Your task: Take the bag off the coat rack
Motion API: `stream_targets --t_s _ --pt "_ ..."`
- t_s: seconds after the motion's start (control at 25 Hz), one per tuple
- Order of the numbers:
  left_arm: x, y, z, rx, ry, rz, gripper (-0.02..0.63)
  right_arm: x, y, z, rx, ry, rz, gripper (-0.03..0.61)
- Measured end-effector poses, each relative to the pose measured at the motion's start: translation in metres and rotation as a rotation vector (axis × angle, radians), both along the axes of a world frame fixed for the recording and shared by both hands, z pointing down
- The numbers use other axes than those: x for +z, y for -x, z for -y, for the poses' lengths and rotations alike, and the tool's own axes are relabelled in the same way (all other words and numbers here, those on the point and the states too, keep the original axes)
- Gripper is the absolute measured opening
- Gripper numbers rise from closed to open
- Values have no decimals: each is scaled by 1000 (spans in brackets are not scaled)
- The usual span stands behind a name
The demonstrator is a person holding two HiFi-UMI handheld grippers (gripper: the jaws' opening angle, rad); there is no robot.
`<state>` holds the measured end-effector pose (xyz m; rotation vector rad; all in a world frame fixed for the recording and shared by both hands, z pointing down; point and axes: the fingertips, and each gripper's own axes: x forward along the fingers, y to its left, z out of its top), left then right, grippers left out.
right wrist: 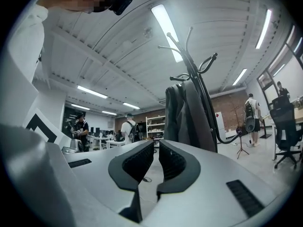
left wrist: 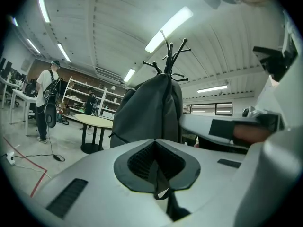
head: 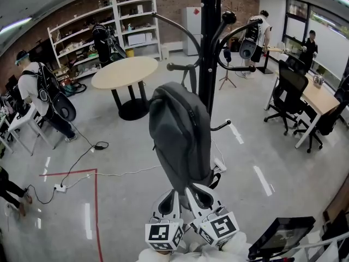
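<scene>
A workshop floor seen from above. A tall black coat rack [head: 207, 48] stands at the centre, and a grey bag [head: 180, 130] hangs down its near side. The bag is a backpack with its long axis vertical. Its top strap rises to the hooks beside the pole, though I cannot tell which hook carries it. Its lower end comes down to my two grippers at the near edge of the scene.

My left gripper [head: 172, 200] and right gripper [head: 197, 195] sit side by side, both just at the bag's bottom. In the left gripper view the jaws [left wrist: 155, 143] are together on a thin dark strap [left wrist: 161, 176], which I judge to be one of the bag's loose ends. The bag [left wrist: 149, 108] fills the middle of that view, straight ahead. In the right gripper view the jaws [right wrist: 156, 143] are closed with nothing between them. There the bag [right wrist: 187, 112] lies ahead and slightly right, with the pole [right wrist: 201, 84] just right of it.

What matters for the next move is that the bag hangs from its top, high and far from both grippers, which sit level at its lower end. Neither is clearly nearer the hooks. The right one is free, so I judge it should go up to lift the top strap clear.
</scene>
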<state>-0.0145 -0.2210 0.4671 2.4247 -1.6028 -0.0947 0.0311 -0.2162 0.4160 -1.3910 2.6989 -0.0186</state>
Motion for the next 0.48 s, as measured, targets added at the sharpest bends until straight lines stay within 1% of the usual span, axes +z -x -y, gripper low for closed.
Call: stream_targets --t_s 0.2,0.32,0.48 --pt "-2 1 -1 6 -7 -7 2 -23 9 5 0 -83 -48 26" --pt "-2 -2 -3 14 -7 -10 2 -40 9 9 9 -131 -68 61" --pt "-2 -5 -6 20 -4 -7 2 -58 3 15 31 -167 -79 105"
